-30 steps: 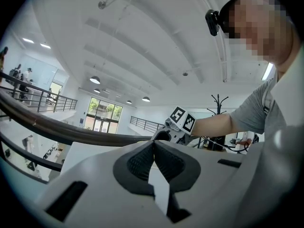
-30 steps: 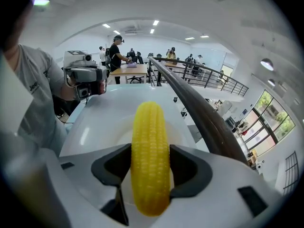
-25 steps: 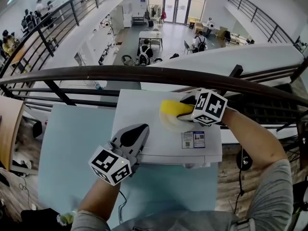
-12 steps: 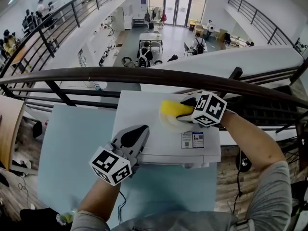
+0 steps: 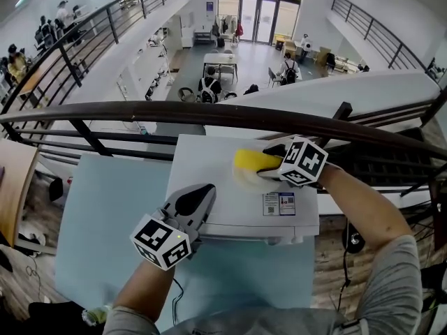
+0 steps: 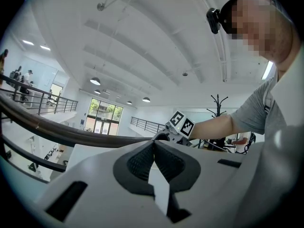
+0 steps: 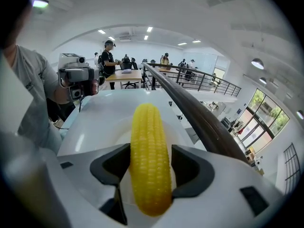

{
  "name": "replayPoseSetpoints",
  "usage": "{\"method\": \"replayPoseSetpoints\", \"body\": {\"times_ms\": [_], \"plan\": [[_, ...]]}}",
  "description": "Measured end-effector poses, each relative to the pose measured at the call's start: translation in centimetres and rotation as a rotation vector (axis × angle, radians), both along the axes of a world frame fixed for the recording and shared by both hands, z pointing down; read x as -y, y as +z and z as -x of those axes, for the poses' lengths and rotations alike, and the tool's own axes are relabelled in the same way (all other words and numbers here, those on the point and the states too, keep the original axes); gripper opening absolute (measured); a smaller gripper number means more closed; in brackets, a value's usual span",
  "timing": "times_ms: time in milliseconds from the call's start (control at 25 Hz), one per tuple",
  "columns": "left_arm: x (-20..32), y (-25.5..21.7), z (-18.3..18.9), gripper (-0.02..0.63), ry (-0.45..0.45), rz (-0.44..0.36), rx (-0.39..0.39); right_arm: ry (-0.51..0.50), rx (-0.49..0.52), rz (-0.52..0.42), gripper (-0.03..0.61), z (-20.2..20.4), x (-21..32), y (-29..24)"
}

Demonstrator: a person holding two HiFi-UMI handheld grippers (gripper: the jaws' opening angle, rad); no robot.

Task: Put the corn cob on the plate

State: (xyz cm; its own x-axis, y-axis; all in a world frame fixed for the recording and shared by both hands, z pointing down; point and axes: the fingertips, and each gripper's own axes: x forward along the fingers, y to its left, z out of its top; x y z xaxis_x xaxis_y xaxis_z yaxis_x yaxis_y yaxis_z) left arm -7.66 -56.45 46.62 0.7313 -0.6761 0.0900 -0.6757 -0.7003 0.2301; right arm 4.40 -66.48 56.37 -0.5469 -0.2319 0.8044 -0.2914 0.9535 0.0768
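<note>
The person is working on a white box (image 5: pixel 202 155) that is sitting on a light blue table (image 5: pixel 105 208). A dark railing (image 5: pixel 174 112) is running right behind the box. Past it, far below, a big bright hall (image 5: pixel 223 47) is showing, with desks and people.

The yellow corn cob (image 5: pixel 253 160) is sticking out over the white plate (image 5: pixel 244 179) near the back of the box. It is sitting between the jaws of the right gripper (image 5: pixel 269 167). Those jaws have just been opening, and they are now loose around the corn, not squeezing it. I cannot tell if the corn is resting on the plate. The left gripper (image 5: pixel 204 192) is lying on the front of the box with its jaws pressed together and nothing in them.

Since a second ago, both grippers, the corn and the plate are staying in the same spots.

There is one corn cob, one plate, one box with one sticker (image 5: pixel 280 203), and two grippers.
</note>
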Motion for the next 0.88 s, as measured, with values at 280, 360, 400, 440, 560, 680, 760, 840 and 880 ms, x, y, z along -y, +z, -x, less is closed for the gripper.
{"method": "replayPoseSetpoints", "body": {"times_ms": [280,360,400,440,560,680,760,840,880], "plan": [[-0.6,-0.4,0.4,0.018,-0.01,0.002,0.003,-0.002,0.005,-0.02,0.304,-0.3,-0.4,-0.5],[-0.8,-0.6,0.4,0.018,-0.011,0.001,0.005,0.006,0.018,-0.024,0.307,-0.4,-0.5,-0.8],[-0.9,-0.7,0.4,0.018,-0.011,0.0,0.006,0.01,0.025,-0.027,0.308,-0.5,-0.5,-1.1],[-1.0,-0.9,0.4,0.018,-0.012,-0.002,0.005,0.015,0.031,-0.029,0.31,-0.5,-0.6,-1.4],[-1.7,-1.3,0.5,0.018,-0.016,-0.002,-0.002,0.029,0.051,-0.042,0.311,-0.7,-0.9,-2.5],[-2.4,-1.7,0.7,0.018,-0.023,-0.001,-0.004,0.046,0.074,-0.064,0.311,-1.1,-1.3,-3.9],[-2.9,-2.0,0.8,0.018,-0.026,-0.001,-0.003,0.057,0.091,-0.082,0.311,-1.4,-1.6,-5.0],[-3.5,-2.5,0.9,0.018,-0.029,-0.004,-0.002,0.07,0.114,-0.098,0.311,-1.7,-2.0,-6.2],[-3.9,-2.7,1.0,0.018,-0.029,-0.005,-0.002,0.078,0.126,-0.104,0.311,-1.8,-2.3,-6.8]]}}
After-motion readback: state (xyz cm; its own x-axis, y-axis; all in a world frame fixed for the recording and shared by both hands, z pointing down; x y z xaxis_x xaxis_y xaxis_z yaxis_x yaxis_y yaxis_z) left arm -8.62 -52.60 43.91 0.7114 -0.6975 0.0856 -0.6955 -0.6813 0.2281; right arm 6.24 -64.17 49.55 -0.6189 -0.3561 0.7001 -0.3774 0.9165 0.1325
